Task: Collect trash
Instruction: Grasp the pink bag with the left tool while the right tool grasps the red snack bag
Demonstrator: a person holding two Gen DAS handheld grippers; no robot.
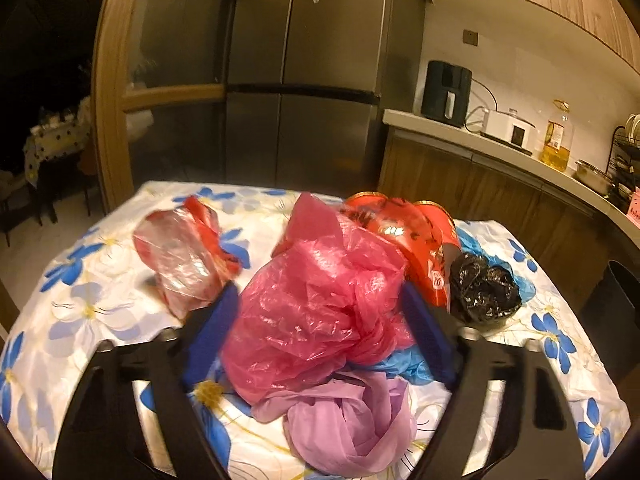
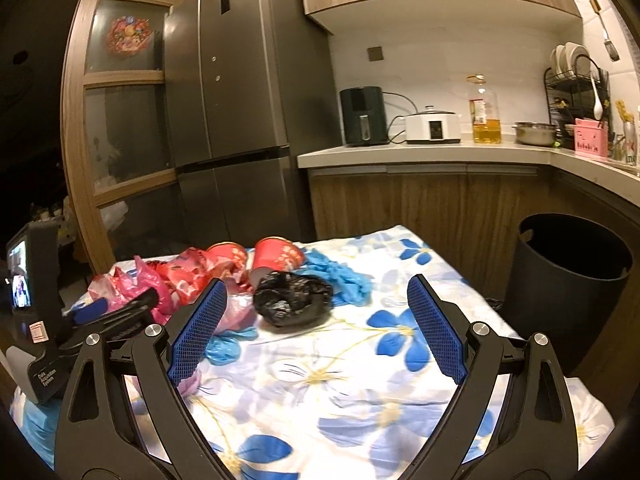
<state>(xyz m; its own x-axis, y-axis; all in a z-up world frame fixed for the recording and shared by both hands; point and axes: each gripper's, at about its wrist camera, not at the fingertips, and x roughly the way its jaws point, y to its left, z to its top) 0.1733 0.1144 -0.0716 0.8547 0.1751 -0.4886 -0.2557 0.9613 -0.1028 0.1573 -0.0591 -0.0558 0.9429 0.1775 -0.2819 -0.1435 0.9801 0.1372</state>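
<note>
A crumpled pink plastic bag (image 1: 316, 304) lies on the flowered tablecloth (image 1: 100, 312). My left gripper (image 1: 319, 288) is open around it, one blue pad close on each side. In front of the pink bag lies a purple bag (image 1: 352, 420), with a blue one (image 1: 408, 364) beside it. A clear-and-red bag (image 1: 184, 256) is to the left; red paper cups (image 1: 404, 236) and a black bag (image 1: 484, 288) are to the right. My right gripper (image 2: 316, 284) is open and empty above the cloth, short of the black bag (image 2: 292, 298). The left gripper (image 2: 120, 304) shows at the left of the right wrist view.
A dark round bin (image 2: 568, 280) stands on the floor right of the table. Blue gloves (image 2: 340, 276) lie behind the black bag. A grey fridge (image 2: 240, 100) and a kitchen counter (image 2: 440, 152) with appliances and an oil bottle stand beyond the table.
</note>
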